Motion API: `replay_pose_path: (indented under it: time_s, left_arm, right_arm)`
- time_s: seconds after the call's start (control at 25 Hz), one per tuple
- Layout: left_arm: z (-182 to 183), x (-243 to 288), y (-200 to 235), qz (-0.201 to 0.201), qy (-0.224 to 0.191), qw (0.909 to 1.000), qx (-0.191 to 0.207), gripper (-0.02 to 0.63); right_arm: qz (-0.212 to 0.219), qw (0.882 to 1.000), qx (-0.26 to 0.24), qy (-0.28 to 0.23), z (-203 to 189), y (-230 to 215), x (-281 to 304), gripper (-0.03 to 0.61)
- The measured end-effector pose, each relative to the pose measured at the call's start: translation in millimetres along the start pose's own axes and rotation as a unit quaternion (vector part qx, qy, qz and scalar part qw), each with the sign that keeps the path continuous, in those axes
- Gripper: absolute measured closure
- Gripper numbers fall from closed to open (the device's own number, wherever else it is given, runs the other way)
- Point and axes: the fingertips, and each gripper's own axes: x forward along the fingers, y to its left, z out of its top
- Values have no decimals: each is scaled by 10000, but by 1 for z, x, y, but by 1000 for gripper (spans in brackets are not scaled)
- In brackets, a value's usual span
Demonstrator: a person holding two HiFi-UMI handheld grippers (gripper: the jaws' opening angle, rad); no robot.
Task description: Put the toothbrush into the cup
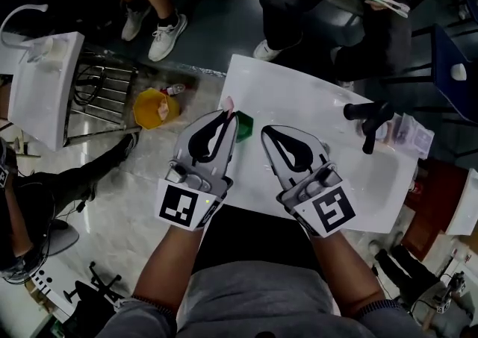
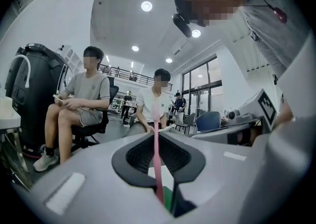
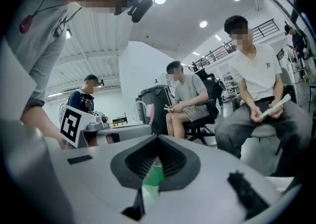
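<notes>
My left gripper (image 1: 228,114) is shut on a pink toothbrush (image 1: 226,104) whose end sticks out past the jaw tips. In the left gripper view the toothbrush (image 2: 157,168) runs straight up between the pads of the left gripper (image 2: 157,135). A small green cup (image 1: 244,121) stands on the white table (image 1: 299,98), just right of the left jaw tips and just left of my right gripper (image 1: 264,130). The right gripper (image 3: 158,138) is shut with nothing in it. Through its jaws I see the cup (image 3: 153,178) ahead. The cup (image 2: 169,197) also shows low in the left gripper view.
A black handle-like tool (image 1: 366,116) lies on the table's right side beside some packets (image 1: 409,133). A yellow bucket (image 1: 153,109) sits on the floor left of the table. Seated people (image 1: 299,1) are beyond the far edge. A metal rack (image 1: 104,94) stands at left.
</notes>
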Motion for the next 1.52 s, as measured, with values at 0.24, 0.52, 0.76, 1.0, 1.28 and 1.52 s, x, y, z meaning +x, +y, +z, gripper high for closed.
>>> replay_pose_path:
  time_s: [0.24,0.52,0.76,1.0,1.28,1.52]
  left_arm:
    - [-24,2,6,9,226,9997,95,589]
    - [-49,4,6,-101,538,9984,149,598]
    - [-64,9,8,-222,702,9972,117,598]
    - [-76,10,6,-253,856,9960,90,597]
    - [-87,14,4,-318,991,9946,7,597]
    - [-93,18,4,-316,1091,9935,14,589]
  right_arm:
    - [15,9999,99,65,-13,-4,8,565]
    - [18,9997,241,78,-21,-5,15,565]
    - [-15,9993,338,127,-28,-7,19,565]
    - [-53,9989,436,154,-34,-9,18,565]
    - [-58,9984,545,149,-40,-9,18,565]
    - [-85,9982,573,165,-42,-11,16,565]
